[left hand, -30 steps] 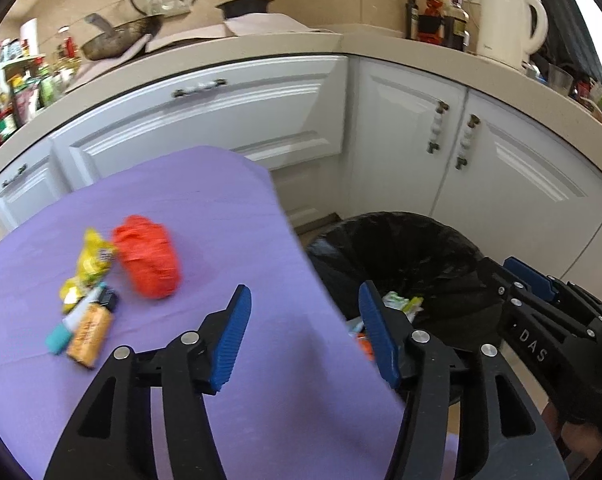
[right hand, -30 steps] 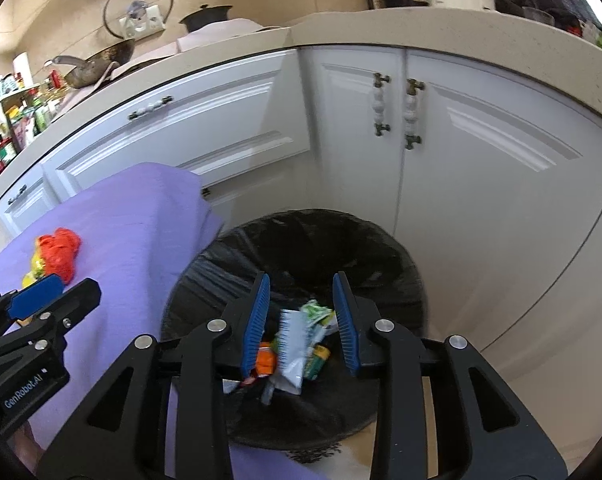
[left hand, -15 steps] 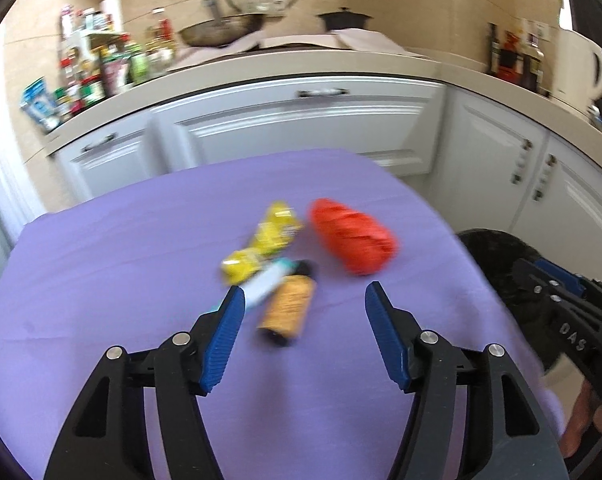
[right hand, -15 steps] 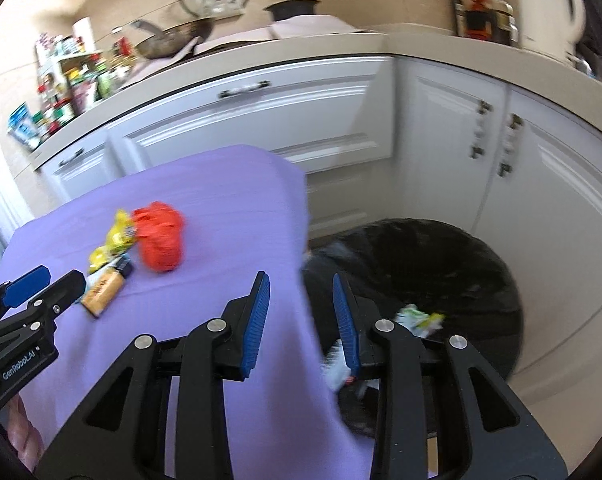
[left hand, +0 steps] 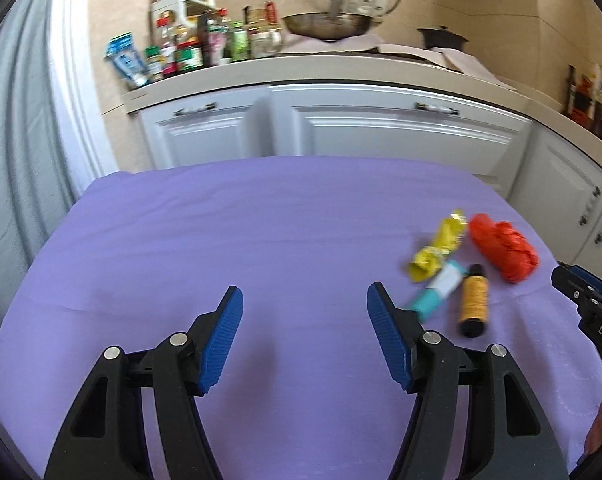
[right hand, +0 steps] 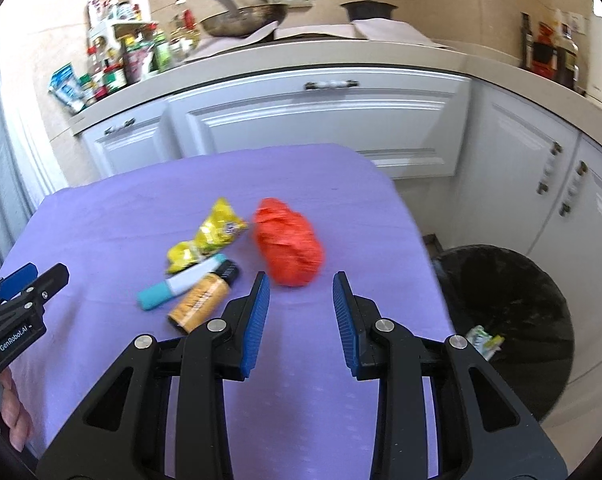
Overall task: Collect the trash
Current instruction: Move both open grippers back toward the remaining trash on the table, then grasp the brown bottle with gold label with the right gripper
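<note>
Four pieces of trash lying clustered on the purple tablecloth point(right hand: 101, 224). Red crumpled bag point(right hand: 289, 254) just ahead of the right gripper point(right hand: 299, 322), upper centre of its frame, long axis running up-left to down-right. Right gripper half open, empty; left gripper point(left hand: 304, 338) wide open, empty, farther away. Trash bin point(right hand: 513, 300) at right.

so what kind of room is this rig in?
Almost certainly a home kitchen: white cabinets under a countertop that carries a frying pan, a dark pot and a cluster of condiment bottles. A table with a purple cloth stands in front, a black-lined trash bin beside it.
</note>
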`<state>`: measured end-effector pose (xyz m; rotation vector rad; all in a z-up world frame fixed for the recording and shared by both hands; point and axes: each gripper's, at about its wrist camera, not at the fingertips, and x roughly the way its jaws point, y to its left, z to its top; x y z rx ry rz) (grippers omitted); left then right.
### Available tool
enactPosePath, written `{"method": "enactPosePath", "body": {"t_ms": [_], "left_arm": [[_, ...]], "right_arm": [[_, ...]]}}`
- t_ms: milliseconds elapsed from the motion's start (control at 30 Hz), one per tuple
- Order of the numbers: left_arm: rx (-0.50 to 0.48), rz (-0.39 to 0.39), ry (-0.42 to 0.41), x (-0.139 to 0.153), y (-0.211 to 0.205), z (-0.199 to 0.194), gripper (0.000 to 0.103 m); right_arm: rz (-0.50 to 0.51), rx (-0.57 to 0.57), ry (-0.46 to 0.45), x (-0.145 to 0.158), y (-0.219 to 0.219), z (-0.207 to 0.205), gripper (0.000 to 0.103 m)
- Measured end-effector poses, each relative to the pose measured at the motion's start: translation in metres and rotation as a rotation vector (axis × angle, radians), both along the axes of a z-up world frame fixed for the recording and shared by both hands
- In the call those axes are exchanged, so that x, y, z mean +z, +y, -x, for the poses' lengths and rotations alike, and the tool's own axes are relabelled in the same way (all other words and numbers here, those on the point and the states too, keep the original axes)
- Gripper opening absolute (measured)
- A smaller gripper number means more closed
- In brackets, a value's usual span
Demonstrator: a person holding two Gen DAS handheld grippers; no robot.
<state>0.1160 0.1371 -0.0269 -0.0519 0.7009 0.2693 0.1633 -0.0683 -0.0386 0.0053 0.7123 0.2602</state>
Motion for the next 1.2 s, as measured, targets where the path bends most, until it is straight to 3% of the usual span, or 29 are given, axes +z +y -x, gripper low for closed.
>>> {"method": "enactPosePath", "body": {"t_ms": [567,900,1200], "left_arm": [[0.106,0.035,0.017,-0.013,0.071,0.013,0.063],[0.078,0.062,0.024,-0.019,0.071,0.009,0.064],[0.047,0.069,0.031,-0.021,0.060,0.004,0.064]], "right_arm": [[0.064,0.074,0.079,-0.022,0.076,-0.016,0.032],[0.088,0.064,0.145,-0.038,0.082,-0.025,0.035],[0.076,0.083,0.135,-0.036,0.082,-0.020,0.026]]}}
